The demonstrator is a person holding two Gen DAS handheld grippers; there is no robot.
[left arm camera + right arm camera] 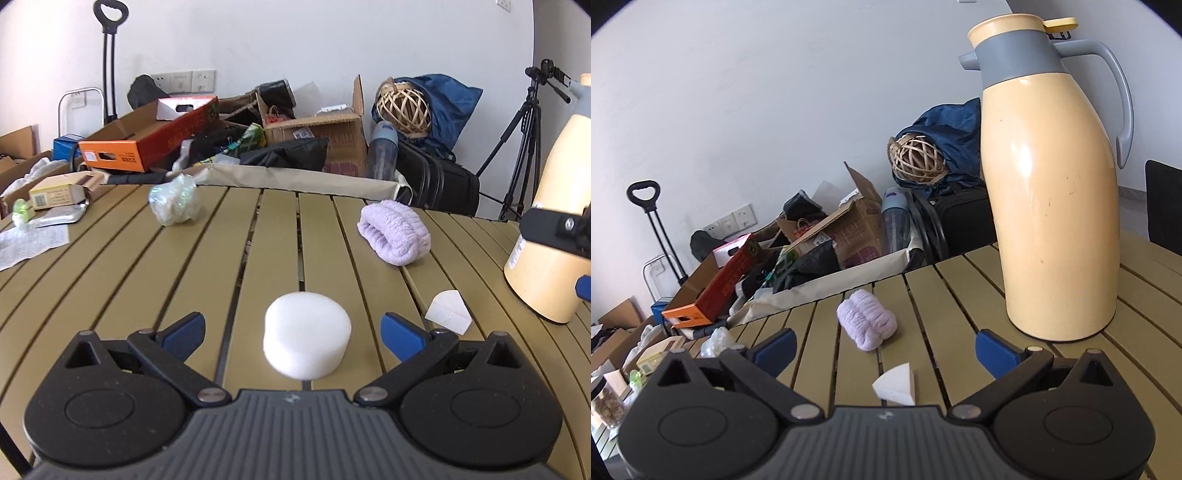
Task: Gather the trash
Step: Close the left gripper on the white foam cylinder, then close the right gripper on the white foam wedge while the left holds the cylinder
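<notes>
A white round foam puck (306, 334) lies on the slatted olive table (122, 280), between the spread blue fingertips of my left gripper (293, 332), which is open and not touching it. A white foam wedge (448, 312) lies just to its right. In the right wrist view that wedge (895, 384) sits between the fingers of my open right gripper (884, 349). A crumpled clear plastic wrapper (173, 199) lies at the table's far left.
A rolled lilac cloth (395, 232) (866, 323) lies mid-table. A tall cream thermos jug (1049, 184) stands at the right. A small carton, foil packet and paper sheet (33, 240) lie at the left edge. Boxes, bags and a tripod (524, 140) crowd the floor behind.
</notes>
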